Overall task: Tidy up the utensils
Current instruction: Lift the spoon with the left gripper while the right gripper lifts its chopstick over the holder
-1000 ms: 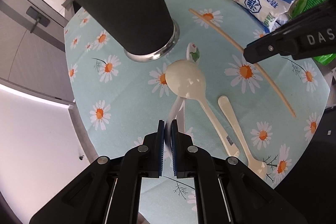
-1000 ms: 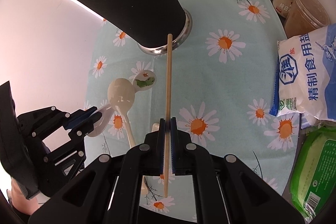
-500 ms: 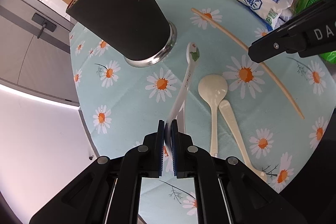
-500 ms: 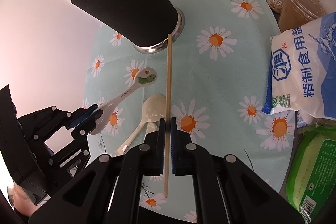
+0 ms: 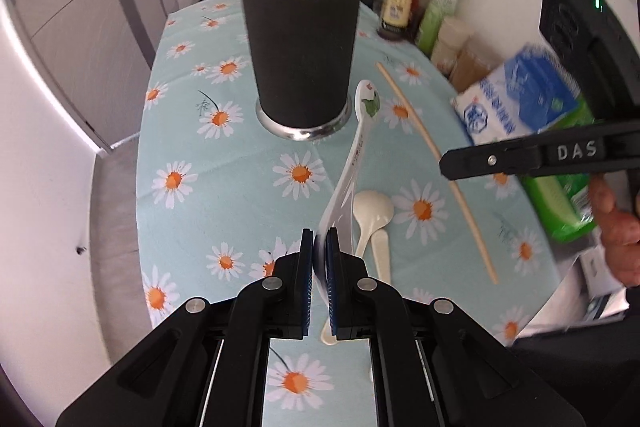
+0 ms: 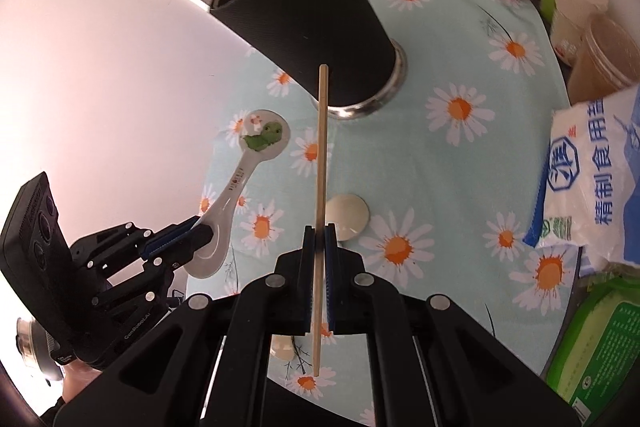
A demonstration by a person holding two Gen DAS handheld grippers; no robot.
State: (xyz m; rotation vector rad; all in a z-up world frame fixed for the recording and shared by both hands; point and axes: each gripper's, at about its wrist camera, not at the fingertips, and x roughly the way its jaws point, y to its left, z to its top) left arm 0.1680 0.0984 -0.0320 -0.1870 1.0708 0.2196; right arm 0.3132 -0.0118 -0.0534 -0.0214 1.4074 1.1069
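Left hand-held gripper was clamped on the bowl end of a white ceramic spoon, handle pointing up toward the black utensil holder at upper centre, which held chopsticks. Two cream spoons lay on the daisy tabletop at centre. Right hand-held gripper was clamped on a single chopstick, tip over the holder's base. Salt bag at right.

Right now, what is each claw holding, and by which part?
Left claw: the white ceramic spoon with a green dinosaur print, gripped at its bowl end. Right claw: the long wooden chopstick, clamped below its middle.
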